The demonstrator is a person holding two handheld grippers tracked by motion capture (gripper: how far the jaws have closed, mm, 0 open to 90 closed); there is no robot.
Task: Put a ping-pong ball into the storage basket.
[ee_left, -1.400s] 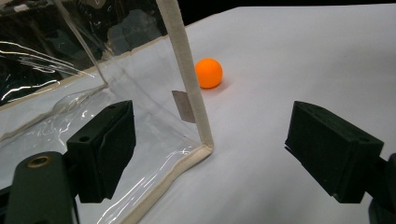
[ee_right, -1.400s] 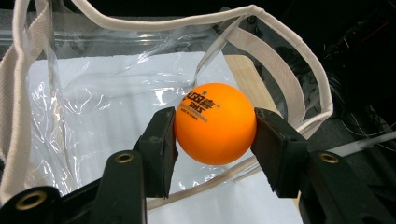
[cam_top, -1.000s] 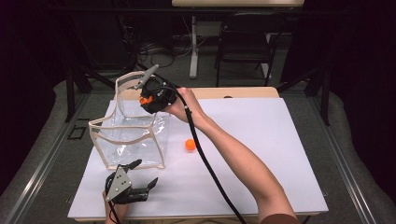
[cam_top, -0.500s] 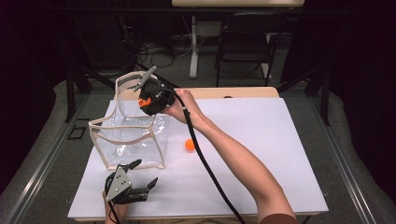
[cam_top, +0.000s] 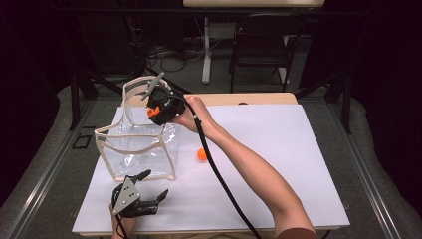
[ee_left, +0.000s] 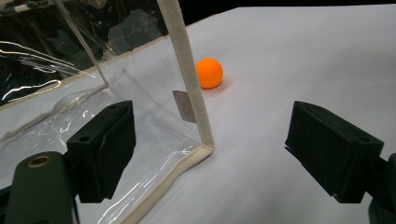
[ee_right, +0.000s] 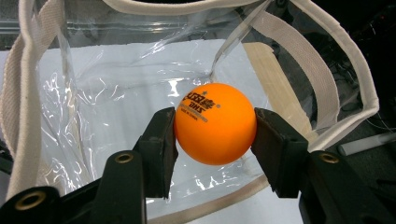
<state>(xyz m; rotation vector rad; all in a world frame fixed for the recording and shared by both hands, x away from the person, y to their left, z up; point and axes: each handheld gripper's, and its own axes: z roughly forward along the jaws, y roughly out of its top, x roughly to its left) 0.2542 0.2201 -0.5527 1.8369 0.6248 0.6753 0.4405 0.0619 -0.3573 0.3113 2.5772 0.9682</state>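
The right gripper [ee_right: 212,128] is clamping an orange ball [ee_right: 215,123] between its 2 jaws, 1 pad pressing on each side of it, with the ball's black print facing the camera. In the high view this gripper [cam_top: 155,107] is hanging over the open top of a clear bag [cam_top: 142,149], at its far right edge, so the held ball [cam_top: 153,111] is sitting just above the bag's mouth. Through the right gripper view the bag [ee_right: 93,112] is lying directly beyond the ball, its cream-trimmed rim and handles framing it.

The left gripper [cam_top: 142,196] is resting near the front edge of the tabletop [cam_top: 298,149], just in front of the bag, with its jaws standing wide apart and nothing between them. In its own view the bag's near corner [ee_left: 194,116] is standing between the 2 jaws but farther off, untouched.

A 2nd ball [cam_top: 201,154] is lying on the tabletop just right of the bag; the left gripper view is showing it [ee_left: 209,73] beyond the bag's corner seam.
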